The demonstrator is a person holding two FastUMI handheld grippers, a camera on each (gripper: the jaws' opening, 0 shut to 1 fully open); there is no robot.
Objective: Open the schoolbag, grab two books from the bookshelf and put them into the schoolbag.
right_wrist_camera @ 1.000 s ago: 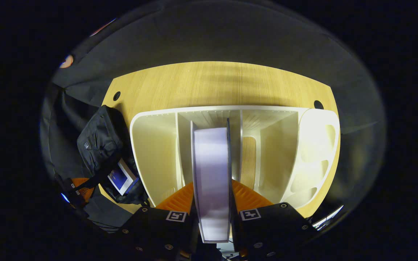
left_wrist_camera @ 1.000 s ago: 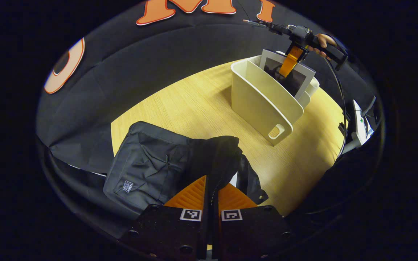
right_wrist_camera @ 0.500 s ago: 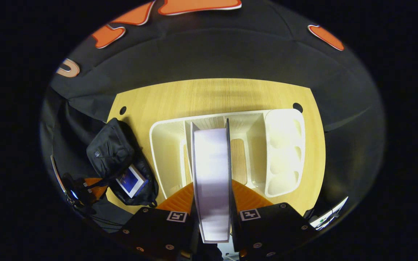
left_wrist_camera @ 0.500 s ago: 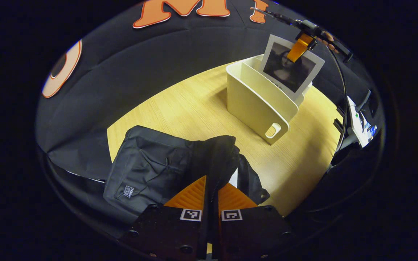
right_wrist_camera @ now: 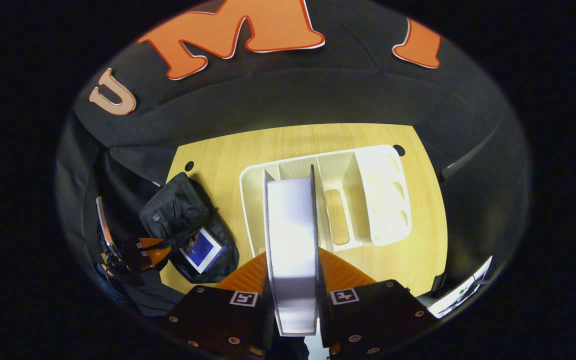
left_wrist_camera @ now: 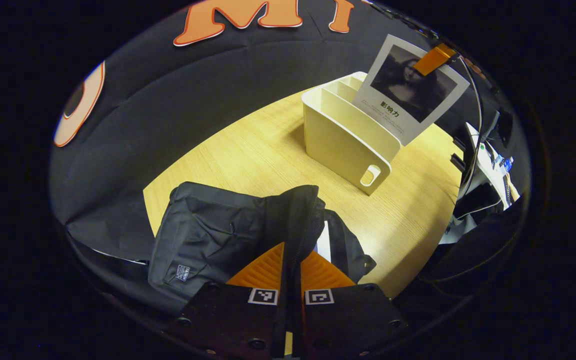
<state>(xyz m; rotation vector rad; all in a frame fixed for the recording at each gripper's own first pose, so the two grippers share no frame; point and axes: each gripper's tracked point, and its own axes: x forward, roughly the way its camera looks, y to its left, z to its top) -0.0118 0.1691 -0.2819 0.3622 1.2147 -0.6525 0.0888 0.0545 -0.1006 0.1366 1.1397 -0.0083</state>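
The black schoolbag lies at the table's near left corner. My left gripper is shut on the zipper edge of its raised flap, holding the bag open. In the right gripper view a blue book lies inside the schoolbag, with the left gripper beside it. My right gripper is shut on a white book, seen edge-on above the cream bookshelf. From the left gripper view that book shows a portrait cover and hangs from the right gripper over the bookshelf.
The wooden table has bare surface between bag and shelf. Two cable holes sit near its far edge. A cable and small devices are at the table's right side. Black cloth walls surround the table.
My right gripper has lifted the portrait book upward out of the bookshelf's slot. My left gripper has kept its hold on the bag's flap, shifting only slightly.
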